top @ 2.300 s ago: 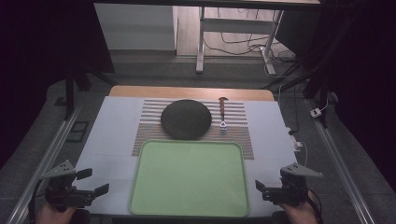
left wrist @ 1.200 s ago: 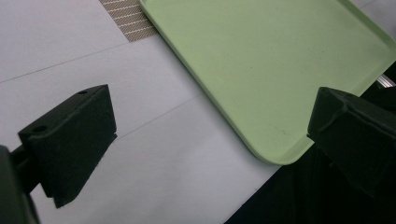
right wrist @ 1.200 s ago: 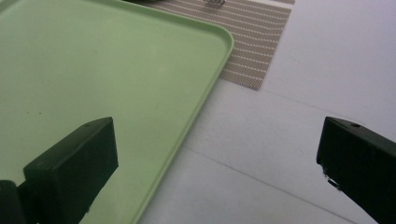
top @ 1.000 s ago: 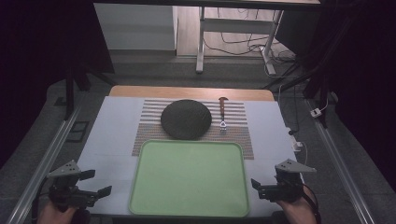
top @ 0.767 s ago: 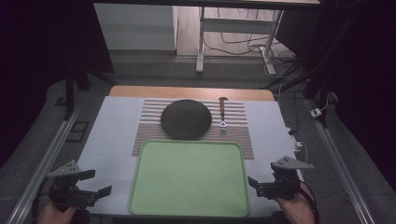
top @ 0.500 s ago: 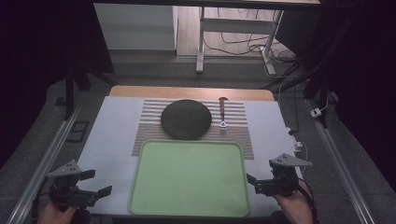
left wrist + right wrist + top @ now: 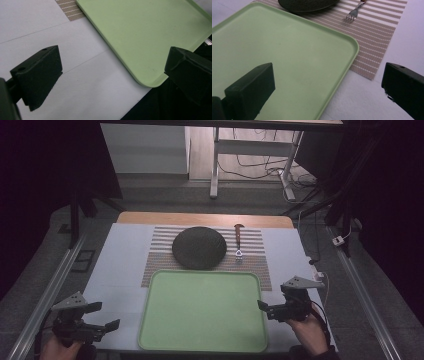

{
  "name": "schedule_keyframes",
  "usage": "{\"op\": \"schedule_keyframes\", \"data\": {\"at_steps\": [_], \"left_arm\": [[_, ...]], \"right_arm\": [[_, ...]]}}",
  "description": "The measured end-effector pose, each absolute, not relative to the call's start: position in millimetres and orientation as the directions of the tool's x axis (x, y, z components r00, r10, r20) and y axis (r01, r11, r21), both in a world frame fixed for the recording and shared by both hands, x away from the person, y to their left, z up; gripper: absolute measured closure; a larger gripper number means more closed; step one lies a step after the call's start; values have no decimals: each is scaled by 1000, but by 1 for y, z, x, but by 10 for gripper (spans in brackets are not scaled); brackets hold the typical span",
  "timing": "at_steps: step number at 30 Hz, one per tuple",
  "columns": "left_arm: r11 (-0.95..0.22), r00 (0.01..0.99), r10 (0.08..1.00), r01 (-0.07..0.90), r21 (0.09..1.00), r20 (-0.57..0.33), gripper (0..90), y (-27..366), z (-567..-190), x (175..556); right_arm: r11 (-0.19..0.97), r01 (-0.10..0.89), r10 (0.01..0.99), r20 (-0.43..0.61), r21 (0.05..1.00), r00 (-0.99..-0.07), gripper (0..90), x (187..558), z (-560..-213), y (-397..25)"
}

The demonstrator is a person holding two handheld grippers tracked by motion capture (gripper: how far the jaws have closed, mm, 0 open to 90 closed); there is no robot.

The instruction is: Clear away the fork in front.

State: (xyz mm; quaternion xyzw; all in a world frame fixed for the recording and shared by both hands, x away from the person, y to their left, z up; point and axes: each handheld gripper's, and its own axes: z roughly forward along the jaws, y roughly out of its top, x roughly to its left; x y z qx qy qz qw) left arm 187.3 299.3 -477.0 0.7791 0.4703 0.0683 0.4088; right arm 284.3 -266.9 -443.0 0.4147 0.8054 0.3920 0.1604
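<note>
the green tray lies flat on the table, between both claws; it looks light, stiff, slick; best pinched at its raised rim; left claw and right claw gape wide, empty.

dim room – dark edges | table evenly lit | jaws blurred
</note>
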Motion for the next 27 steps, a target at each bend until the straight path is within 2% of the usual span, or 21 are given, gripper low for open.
{"op": "schedule_keyframes", "data": {"at_steps": [7,22,27], "left_arm": [[-223,548,789,677,701,-278,11,299,-477,187],[-223,547,789,678,701,-279,11,300,-477,188],[-222,546,790,679,700,-279,11,300,-477,188]], "right_arm": [[351,522,785,60,777,-617,0,295,-442,-258],[342,547,799,69,764,-597,0,325,-444,-248],[376,553,806,32,743,-591,0,338,-449,-242]]}}
